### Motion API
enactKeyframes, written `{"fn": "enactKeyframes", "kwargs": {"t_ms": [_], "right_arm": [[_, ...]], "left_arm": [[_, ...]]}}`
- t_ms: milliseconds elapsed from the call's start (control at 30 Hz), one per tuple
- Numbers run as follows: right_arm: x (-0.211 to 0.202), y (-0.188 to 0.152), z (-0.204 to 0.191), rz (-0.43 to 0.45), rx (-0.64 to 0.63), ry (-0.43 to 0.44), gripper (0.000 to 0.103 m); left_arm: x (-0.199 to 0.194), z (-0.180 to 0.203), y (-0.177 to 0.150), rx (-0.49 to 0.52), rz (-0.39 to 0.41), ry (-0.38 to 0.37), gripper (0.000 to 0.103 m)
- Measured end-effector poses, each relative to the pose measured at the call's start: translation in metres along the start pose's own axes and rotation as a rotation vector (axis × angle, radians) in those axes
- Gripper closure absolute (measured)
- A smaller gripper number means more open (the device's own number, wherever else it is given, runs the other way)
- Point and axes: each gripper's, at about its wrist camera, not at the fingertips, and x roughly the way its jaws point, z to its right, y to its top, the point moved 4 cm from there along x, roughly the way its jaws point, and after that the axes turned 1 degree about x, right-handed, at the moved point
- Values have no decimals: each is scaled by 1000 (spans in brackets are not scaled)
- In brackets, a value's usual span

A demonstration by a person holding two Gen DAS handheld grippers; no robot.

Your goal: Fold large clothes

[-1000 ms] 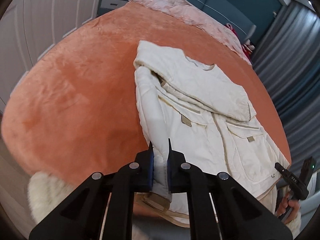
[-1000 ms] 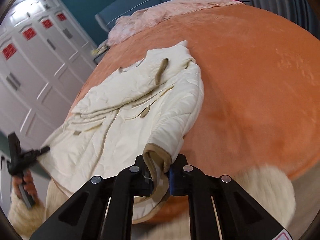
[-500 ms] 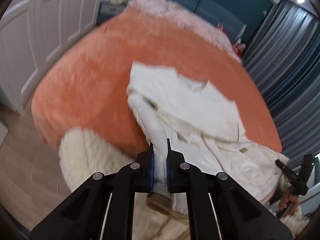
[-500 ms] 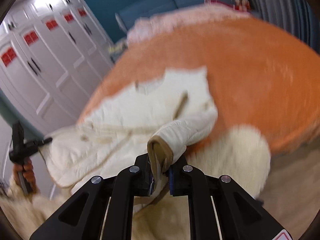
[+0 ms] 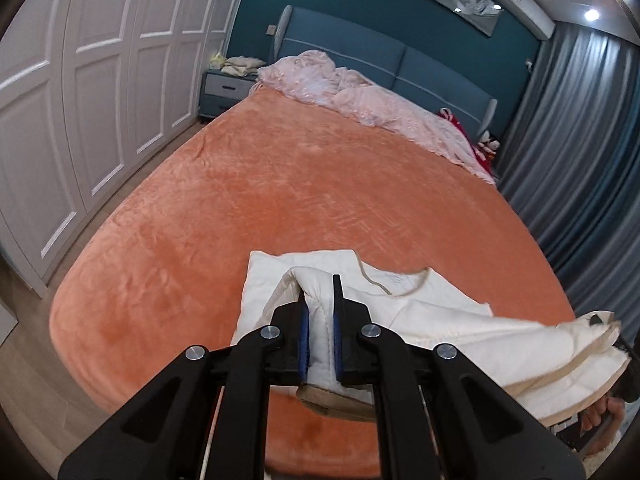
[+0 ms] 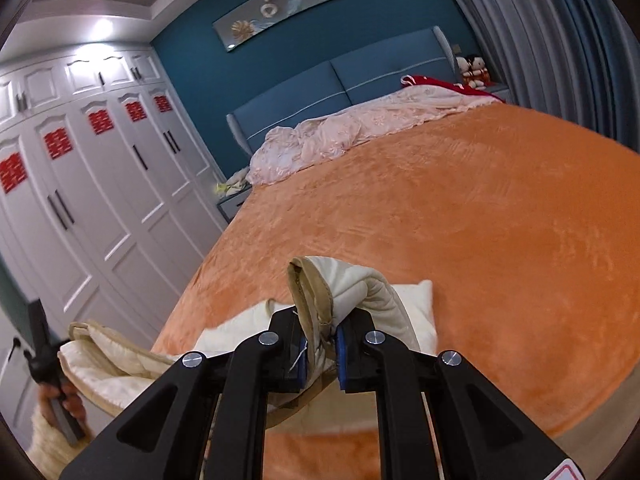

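Note:
A cream quilted jacket [image 5: 432,320] with tan trim is lifted at the near edge of the orange bed [image 5: 280,200]. My left gripper [image 5: 319,320] is shut on a cream sleeve of the jacket, its tan cuff [image 5: 336,398] hanging below the fingers. My right gripper [image 6: 319,344] is shut on the other sleeve at its tan cuff [image 6: 310,292]. The jacket [image 6: 112,364] sags between the two grippers. The left gripper and hand show at the left edge of the right wrist view [image 6: 44,356].
A pink quilt [image 5: 360,100] lies bunched along the blue headboard [image 5: 352,52]. White wardrobe doors [image 5: 80,80] run along the left. Grey curtains [image 5: 580,140] hang on the right. A blue nightstand [image 5: 224,92] stands by the headboard. Wooden floor [image 5: 36,380] lies below the bed's near edge.
Both grippers have risen and pulled back with the sleeves. The jacket, which lay spread on the bed, is now lifted, with only its top part still over the near edge.

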Motion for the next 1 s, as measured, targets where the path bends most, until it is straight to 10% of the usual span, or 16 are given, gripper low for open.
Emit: {"fn": "enactKeyframes", "kwargs": {"t_ms": [233,433,600,667,1000], "right_arm": [[57,18,10,1,87,7,80],[33,39,12,193,74,-46,35],[54,35,17,124,28,-108,35],[66,25,20,84,32,-117,35],[125,-9,38,-83,48,-167,33]], "left_arm": [[75,-19,7,-57,-83,65,92],[78,-35,16,-139,-89,-19,86],[41,-33,33,-28,175,187,23],[32,-33,42,-8,215,186,19],[122,-45,24,-53,-78,83,19]]}}
